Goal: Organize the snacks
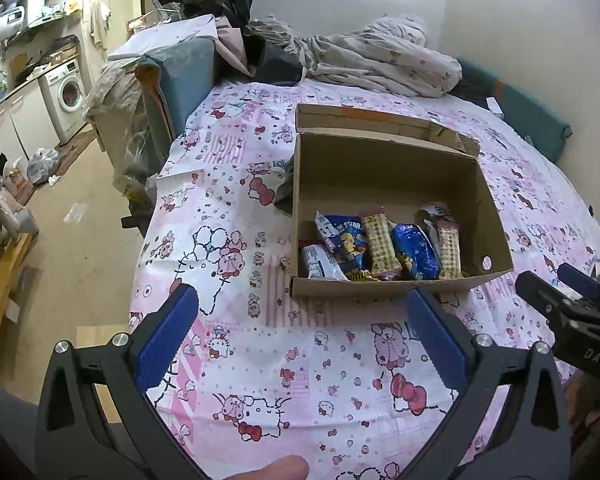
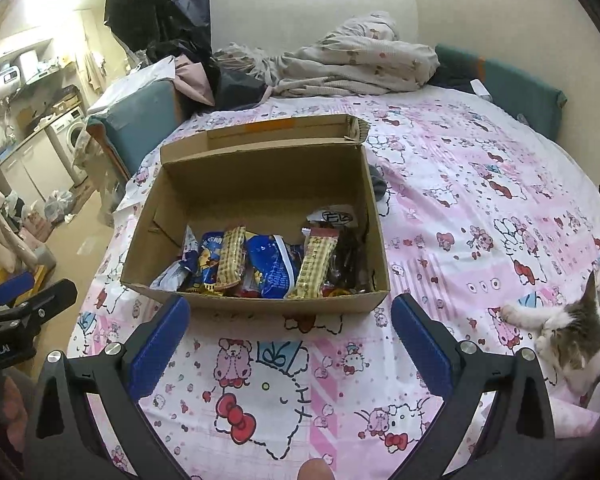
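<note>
An open cardboard box (image 1: 384,176) (image 2: 260,184) sits on the pink cartoon-print bedsheet (image 1: 260,360) (image 2: 480,200). Several snack packs lie along its near wall: blue bags (image 1: 414,254) (image 2: 274,266), tan wafer bars (image 1: 378,244) (image 2: 318,262), a white pack (image 1: 320,264) and a dark pack (image 2: 346,256). My left gripper (image 1: 302,316) is open and empty, just short of the box's near edge. My right gripper (image 2: 290,320) is open and empty, also at the near edge. The right gripper also shows in the left wrist view (image 1: 556,280).
A cat (image 2: 576,332) lies on the sheet at the right. A bundled blanket (image 1: 384,56) (image 2: 360,60) and clothes lie behind the box. A dark item (image 1: 286,192) (image 2: 378,182) lies beside the box. The bed's left edge drops to the floor (image 1: 80,220), with a washing machine (image 1: 66,94) beyond.
</note>
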